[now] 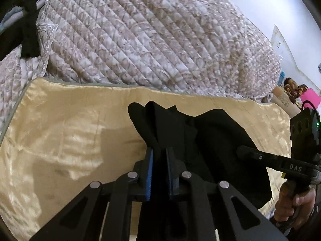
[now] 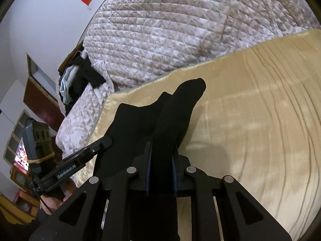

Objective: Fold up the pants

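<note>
Both grippers, left gripper (image 1: 159,156) and right gripper (image 2: 161,150), clamp black pants (image 1: 210,136) above gold sheet (image 1: 70,130).

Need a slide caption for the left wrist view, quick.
Left tongs shut on bunched black pants above a gold satin sheet, right tongs gripping alongside.

Both wrist views face the quilt (image 1: 140,36), seemingly close, sharing it.

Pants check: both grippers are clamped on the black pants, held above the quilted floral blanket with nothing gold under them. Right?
Not quite. Both the left gripper and right gripper do grip the black pants, but a gold satin cover lies beneath; the quilted blanket sits beyond it, per both wrist views.
</note>
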Demonstrator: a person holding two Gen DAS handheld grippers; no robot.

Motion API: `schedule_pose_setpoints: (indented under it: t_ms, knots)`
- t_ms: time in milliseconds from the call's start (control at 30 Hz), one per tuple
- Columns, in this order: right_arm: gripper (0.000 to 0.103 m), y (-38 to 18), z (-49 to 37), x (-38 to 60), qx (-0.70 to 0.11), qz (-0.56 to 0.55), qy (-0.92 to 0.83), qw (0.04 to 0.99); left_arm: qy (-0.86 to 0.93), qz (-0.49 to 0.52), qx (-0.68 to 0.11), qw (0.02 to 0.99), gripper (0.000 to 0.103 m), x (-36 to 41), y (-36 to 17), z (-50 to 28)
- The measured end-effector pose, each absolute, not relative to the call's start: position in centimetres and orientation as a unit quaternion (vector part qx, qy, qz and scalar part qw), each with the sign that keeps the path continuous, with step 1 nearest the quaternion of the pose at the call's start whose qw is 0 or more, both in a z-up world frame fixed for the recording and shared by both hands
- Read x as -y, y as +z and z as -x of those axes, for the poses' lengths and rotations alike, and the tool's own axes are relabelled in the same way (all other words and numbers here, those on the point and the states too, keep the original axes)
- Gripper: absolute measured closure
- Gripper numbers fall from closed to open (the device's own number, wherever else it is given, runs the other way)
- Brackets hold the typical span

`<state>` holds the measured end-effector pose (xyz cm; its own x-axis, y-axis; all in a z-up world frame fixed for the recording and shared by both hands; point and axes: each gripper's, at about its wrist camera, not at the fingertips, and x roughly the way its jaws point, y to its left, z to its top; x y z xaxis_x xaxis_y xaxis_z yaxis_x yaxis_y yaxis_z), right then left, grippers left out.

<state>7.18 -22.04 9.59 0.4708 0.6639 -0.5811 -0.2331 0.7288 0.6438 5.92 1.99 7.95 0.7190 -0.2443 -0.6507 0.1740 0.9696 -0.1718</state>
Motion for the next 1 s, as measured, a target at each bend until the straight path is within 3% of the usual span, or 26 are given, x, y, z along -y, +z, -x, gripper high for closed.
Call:
schedule_pose_setpoints:
  t_ms: [67,100,300,433,533,733,867,1000]
  knots:
    - [0.087,9.2,-9.1,21.6,-0.440,-0.244,0.274,0.819,-0.104,0.051,-0.360,0.926,0.090,-2.6,7.4,-7.2]
    - [0.087,8.9,-9.8,21.4,-0.441,-0.241,0.274,0.820,-0.095,0.045,-0.349,0.931,0.097,-2.9,7.1,-7.7]
    - [0.086,5.7,-13.1,20.7,-0.462,-0.214,0.250,0.824,-0.053,0.051,-0.370,0.926,0.098,-5.1,4.6,-10.6]
    - [0.074,3.8,-13.4,22.8,-0.502,-0.205,0.181,0.820,-0.059,0.065,-0.381,0.921,0.098,-5.5,4.0,-9.6]
    - [0.073,4.7,-12.4,24.3,-0.491,-0.195,0.143,0.837,-0.076,0.068,-0.366,0.925,0.098,-4.6,4.8,-8.5]
    - [0.075,8.0,-8.7,22.5,-0.447,-0.139,0.183,0.864,-0.130,0.045,-0.360,0.922,0.097,-0.9,4.6,-5.6]
    - [0.080,5.9,-6.7,19.9,-0.479,-0.062,0.207,0.851,-0.121,0.021,-0.403,0.907,0.097,0.5,1.4,-5.6]
    - [0.081,5.3,-6.4,19.3,-0.473,-0.025,0.205,0.857,-0.108,0.009,-0.391,0.914,0.095,1.0,1.7,-5.0]
